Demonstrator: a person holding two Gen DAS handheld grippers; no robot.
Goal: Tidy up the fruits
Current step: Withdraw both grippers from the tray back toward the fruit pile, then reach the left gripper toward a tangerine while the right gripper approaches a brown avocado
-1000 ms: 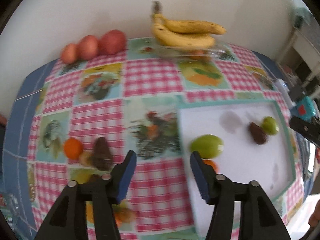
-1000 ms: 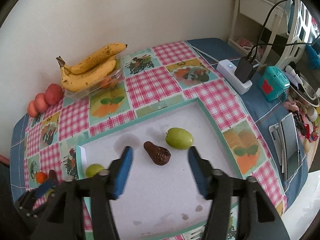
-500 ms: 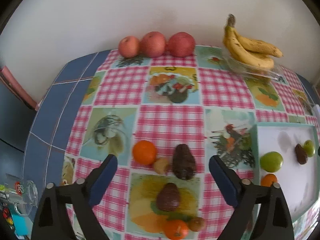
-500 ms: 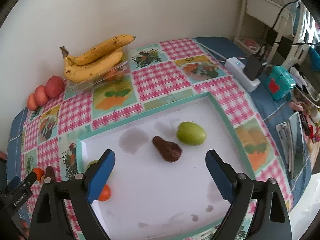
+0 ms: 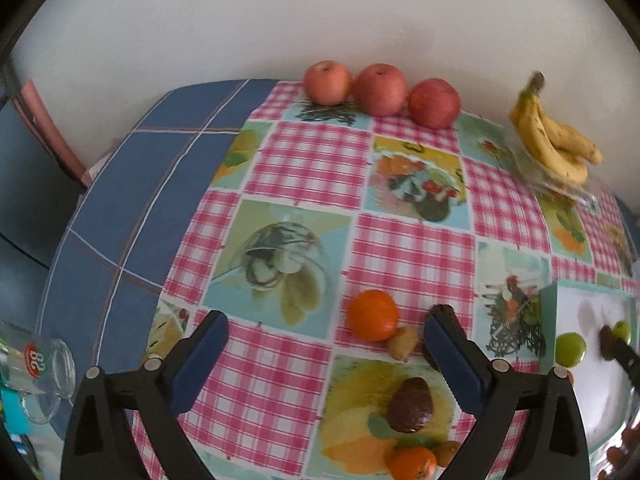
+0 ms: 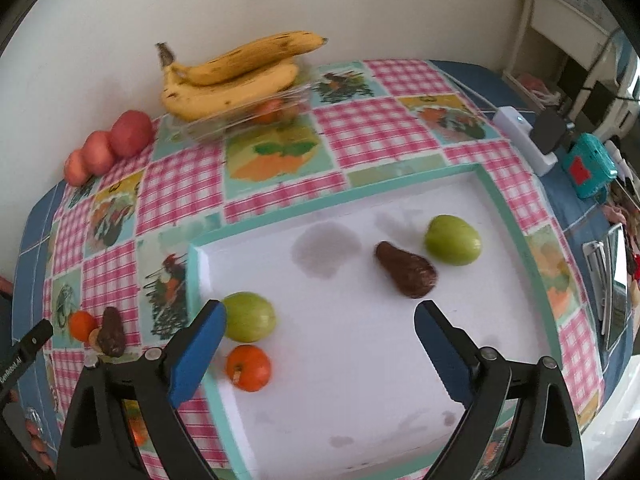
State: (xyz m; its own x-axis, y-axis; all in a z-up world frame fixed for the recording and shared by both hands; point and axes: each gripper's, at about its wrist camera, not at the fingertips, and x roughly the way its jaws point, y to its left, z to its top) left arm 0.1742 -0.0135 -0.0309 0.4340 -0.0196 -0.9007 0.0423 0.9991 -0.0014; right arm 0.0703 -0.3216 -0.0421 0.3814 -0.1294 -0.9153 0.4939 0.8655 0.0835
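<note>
Hovering over the checked tablecloth (image 5: 312, 160), the left gripper (image 5: 326, 360) has its blue fingers (image 5: 200, 360) spread wide and empty; its jaws have just been opening, with nothing between the pads. Going left to right in the left wrist view: an overturned glass mug (image 5: 38, 376) lies at the lower left edge, three red apples (image 5: 378, 90) sit in a row against the wall at upper centre, and a bunch of bananas (image 5: 556, 144) rests on a clear container at upper right. Lower centre holds the loose fruit: an orange (image 5: 372, 314) touching a small brownish fruit (image 5: 402, 342), a dark avocado (image 5: 412, 404) just below, and a second orange (image 5: 414, 462) at the bottom edge. In the right wrist view the white tray (image 6: 516, 232) with a teal rim carries a green fruit (image 6: 250, 316) and a small orange fruit (image 6: 248, 367) at its left, a dark pear-shaped avocado (image 6: 406, 274) and another green fruit (image 6: 452, 240) towards the right. The right gripper (image 6: 318, 354) also stands spread and empty, its jaws having just opened. The orange nearest the left gripper looks firm, round and liable to roll, so a hold across its widest middle seems best; the avocado probably bruises if squeezed hard and is better taken across its fat end.
</note>
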